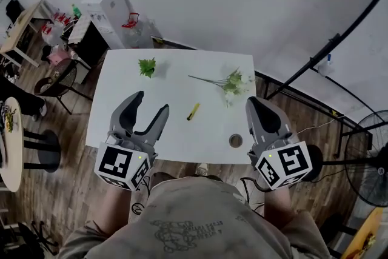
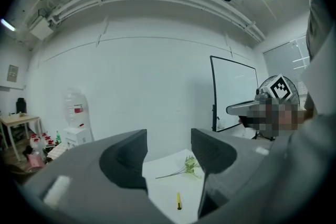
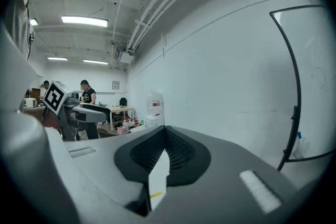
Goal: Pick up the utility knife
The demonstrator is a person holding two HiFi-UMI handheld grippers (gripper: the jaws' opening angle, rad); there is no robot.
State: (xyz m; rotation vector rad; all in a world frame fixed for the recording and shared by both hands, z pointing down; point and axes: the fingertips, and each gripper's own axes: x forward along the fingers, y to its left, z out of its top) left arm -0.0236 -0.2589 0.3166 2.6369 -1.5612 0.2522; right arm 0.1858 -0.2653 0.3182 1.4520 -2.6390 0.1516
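A yellow utility knife point(image 1: 193, 111) lies on the white table point(image 1: 121, 94), near its middle; in the left gripper view the knife point(image 2: 178, 201) shows low between the jaws. My left gripper point(image 1: 150, 104) hovers over the table's near left part, open and empty, left of the knife. My right gripper point(image 1: 254, 104) hangs over the near right edge, shut with nothing in it. In the right gripper view only a sliver of the yellow knife point(image 3: 155, 194) shows below the closed jaws.
A green leafy sprig point(image 1: 147, 67) lies at the table's far left, a flower stem point(image 1: 230, 83) at far right, and a small round brown object point(image 1: 236, 141) near the front edge. A water dispenser point(image 1: 106, 6), a round table point(image 1: 9, 142) and a fan point(image 1: 370, 148) stand around.
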